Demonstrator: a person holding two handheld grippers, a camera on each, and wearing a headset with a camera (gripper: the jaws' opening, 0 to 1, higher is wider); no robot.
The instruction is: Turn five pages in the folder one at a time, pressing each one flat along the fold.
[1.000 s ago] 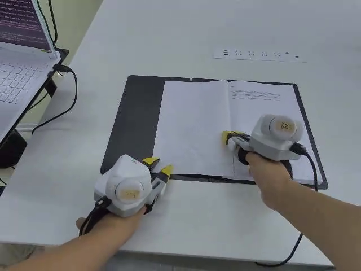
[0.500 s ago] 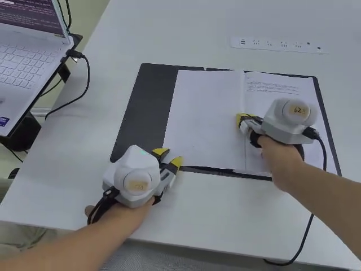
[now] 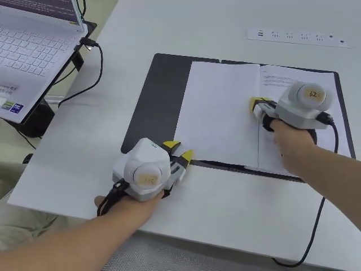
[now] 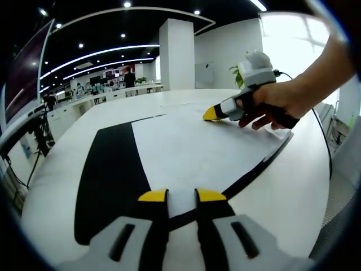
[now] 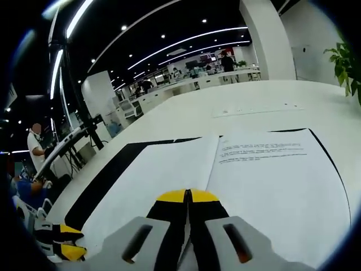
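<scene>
Right gripper: jaws closed together with nothing between them, yellow tips set on the paper at the central fold of the folder. The hand holding it rests on the right page, which carries a few printed lines near its far edge.

Left gripper: jaws parted by a narrow gap and gripping nothing, tips at the near edge of the folder, close to the near left corner of the left page, a blank sheet. Whether the tips touch the folder cannot be told.

The folder lies open and flat on a white table. Its black cover is exposed as a broad strip to the left of the left page. An open laptop stands at the far left, well apart from the folder. A white power strip lies on the table beyond the folder's far edge.
</scene>
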